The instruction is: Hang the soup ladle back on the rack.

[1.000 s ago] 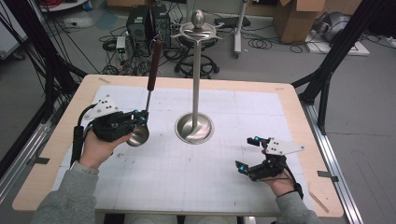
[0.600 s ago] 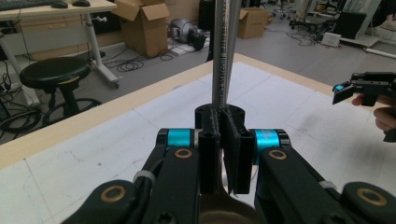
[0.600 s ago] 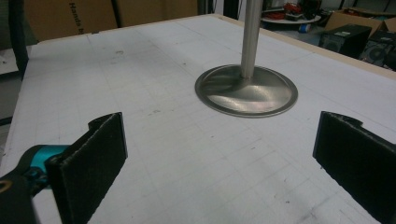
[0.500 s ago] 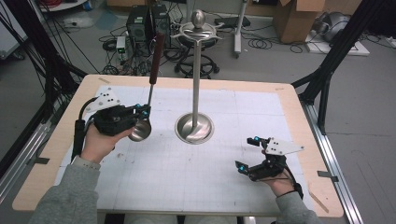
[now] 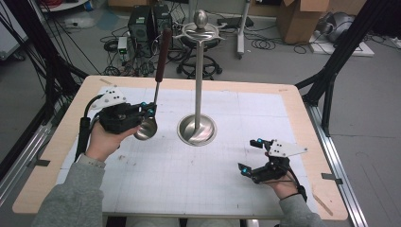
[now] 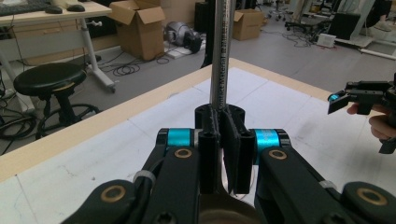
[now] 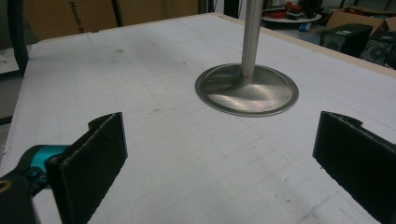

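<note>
A steel ladle (image 5: 144,128) with a dark brown handle stands upright above the left of the white mat. My left gripper (image 5: 150,109) is shut on its thin stem just above the bowl. In the left gripper view the stem (image 6: 220,56) rises between the closed pads (image 6: 209,140), with the bowl's rim (image 6: 224,215) below them. A tall steel stand (image 5: 198,80) with a round base (image 5: 208,135) and hooks at its top sits mid-table, right of the ladle. My right gripper (image 5: 249,155) rests low at the right, open and holding nothing, and it faces the stand's base (image 7: 246,91).
The wooden table (image 5: 293,101) carries the white gridded mat (image 5: 189,175). The right gripper (image 6: 345,95) is also seen far off at the right of the left gripper view. Stools, cables and cardboard boxes stand on the floor beyond the far edge.
My left hand has lifted the ladle slightly and carried it a little toward the stand. The right hand has stayed where it was.
</note>
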Available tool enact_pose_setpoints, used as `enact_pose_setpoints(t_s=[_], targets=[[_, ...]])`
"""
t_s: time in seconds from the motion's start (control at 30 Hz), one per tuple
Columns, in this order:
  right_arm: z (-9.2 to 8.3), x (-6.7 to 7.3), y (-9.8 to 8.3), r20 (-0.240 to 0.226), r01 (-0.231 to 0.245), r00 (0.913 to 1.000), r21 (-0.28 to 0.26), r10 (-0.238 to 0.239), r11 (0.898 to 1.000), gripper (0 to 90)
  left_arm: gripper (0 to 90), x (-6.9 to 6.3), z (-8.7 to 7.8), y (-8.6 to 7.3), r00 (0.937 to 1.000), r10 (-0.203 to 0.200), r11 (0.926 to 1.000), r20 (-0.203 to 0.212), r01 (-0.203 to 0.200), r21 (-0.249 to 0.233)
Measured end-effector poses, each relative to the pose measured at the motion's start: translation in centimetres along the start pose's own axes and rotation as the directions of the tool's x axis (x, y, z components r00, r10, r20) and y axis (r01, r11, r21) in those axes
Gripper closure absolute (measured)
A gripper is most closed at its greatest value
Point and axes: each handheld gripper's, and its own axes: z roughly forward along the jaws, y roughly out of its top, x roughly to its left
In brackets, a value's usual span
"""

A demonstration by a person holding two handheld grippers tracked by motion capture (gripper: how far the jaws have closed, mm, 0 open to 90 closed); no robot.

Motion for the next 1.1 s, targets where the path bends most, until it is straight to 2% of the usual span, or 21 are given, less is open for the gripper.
enact_pose_setpoints(t_s=[0.27,1.1], targets=[[0.0,0.0,0.0,-0.001,-0.003,1.0,0.002,0.003,1.0,1.8,84.6,-0.1,0.4,0.2,0.9999,0.01,0.9999,-0.001,-0.01,0.013],[0.0,0.1,0.0,-0.005,-0.005,1.0,0.004,0.005,1.0,1.8,84.5,-0.1,1.7,0.7,1.0,-0.003,0.9995,0.003,0.003,0.032]])
